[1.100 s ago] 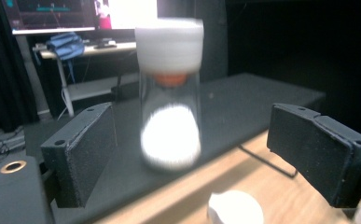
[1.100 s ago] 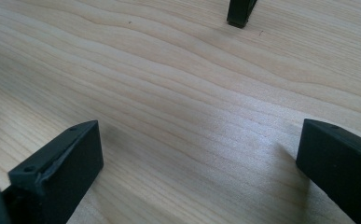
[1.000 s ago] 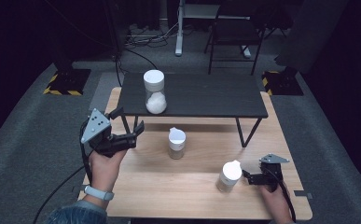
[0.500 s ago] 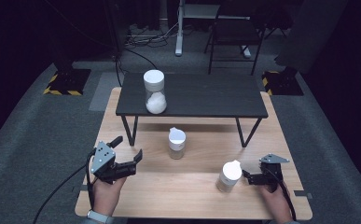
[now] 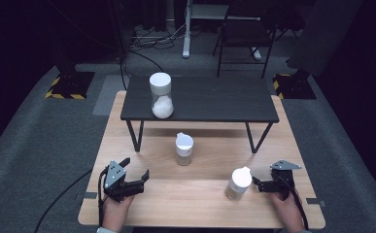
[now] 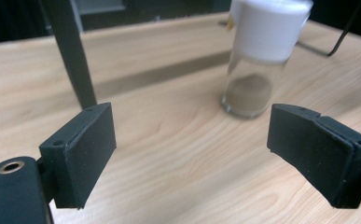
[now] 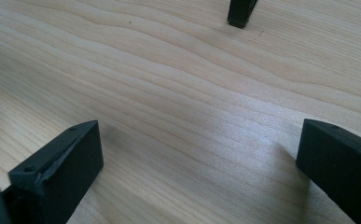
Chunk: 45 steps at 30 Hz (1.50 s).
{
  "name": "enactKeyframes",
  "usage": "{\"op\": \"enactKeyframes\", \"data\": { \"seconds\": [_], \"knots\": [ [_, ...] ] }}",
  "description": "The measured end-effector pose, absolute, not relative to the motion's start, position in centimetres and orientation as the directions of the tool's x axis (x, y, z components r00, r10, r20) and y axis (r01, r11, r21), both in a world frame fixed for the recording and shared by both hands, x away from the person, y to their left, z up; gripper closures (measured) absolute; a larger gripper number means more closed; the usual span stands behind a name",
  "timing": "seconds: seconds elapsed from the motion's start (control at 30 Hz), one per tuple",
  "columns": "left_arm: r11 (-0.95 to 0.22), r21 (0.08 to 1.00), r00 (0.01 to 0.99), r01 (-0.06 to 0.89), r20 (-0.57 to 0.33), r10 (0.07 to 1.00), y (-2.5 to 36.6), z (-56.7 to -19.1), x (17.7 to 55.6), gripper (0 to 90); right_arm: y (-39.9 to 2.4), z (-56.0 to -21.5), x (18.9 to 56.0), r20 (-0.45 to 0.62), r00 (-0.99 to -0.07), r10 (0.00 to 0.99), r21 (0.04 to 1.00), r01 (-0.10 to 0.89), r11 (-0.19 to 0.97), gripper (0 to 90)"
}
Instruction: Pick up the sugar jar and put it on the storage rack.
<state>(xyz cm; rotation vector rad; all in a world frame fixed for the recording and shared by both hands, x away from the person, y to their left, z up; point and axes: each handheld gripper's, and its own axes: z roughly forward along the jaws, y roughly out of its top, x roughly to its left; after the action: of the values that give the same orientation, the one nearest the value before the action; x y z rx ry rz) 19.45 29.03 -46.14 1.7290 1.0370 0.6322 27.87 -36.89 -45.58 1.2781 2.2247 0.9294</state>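
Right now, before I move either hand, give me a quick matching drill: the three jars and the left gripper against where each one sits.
Things:
1. tall jar
2. middle jar
3. right jar
4. left gripper

Places:
A. front left of the wooden table, open, nothing between its fingers
B. on the black raised shelf, white powder inside
C. just beside the right gripper
D. on the wooden table in front of the shelf, brown powder at the bottom

Pairs: 1-B, 2-D, 3-C, 4-A

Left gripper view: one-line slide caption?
Open left gripper low over the wooden table, facing a white-capped glass jar beside a black stand leg.
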Motion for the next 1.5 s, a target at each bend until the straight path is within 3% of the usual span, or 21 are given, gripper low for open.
{"op": "enactKeyframes", "data": {
  "seconds": [0.43, 0.87, 1.17, 1.5],
  "knots": [
    [-0.229, 0.852, 0.494, 0.470, -0.040, 0.869, 28.8, -47.8, 21.3, 11.8, -36.9, -45.6, 27.9, -0.021, -0.496, 0.868, 0.720, 0.595, 0.357, 0.4],
    [-0.305, 0.725, 0.478, 0.617, -0.038, 0.878, 27.0, -46.1, 23.9, 13.5, -36.9, -45.6, 27.9, -0.021, -0.496, 0.868, 0.720, 0.595, 0.358, 0.4],
    [-0.436, 0.682, 0.506, 0.588, 0.110, 0.855, 24.5, -45.8, 23.8, 12.1, -36.9, -45.6, 27.9, -0.021, -0.496, 0.868, 0.720, 0.595, 0.357, 0.4],
    [-0.431, 0.683, 0.502, 0.589, 0.109, 0.858, 24.5, -45.8, 23.8, 11.9, -36.9, -45.6, 27.9, -0.021, -0.496, 0.868, 0.720, 0.595, 0.357, 0.3]
  ]
}}
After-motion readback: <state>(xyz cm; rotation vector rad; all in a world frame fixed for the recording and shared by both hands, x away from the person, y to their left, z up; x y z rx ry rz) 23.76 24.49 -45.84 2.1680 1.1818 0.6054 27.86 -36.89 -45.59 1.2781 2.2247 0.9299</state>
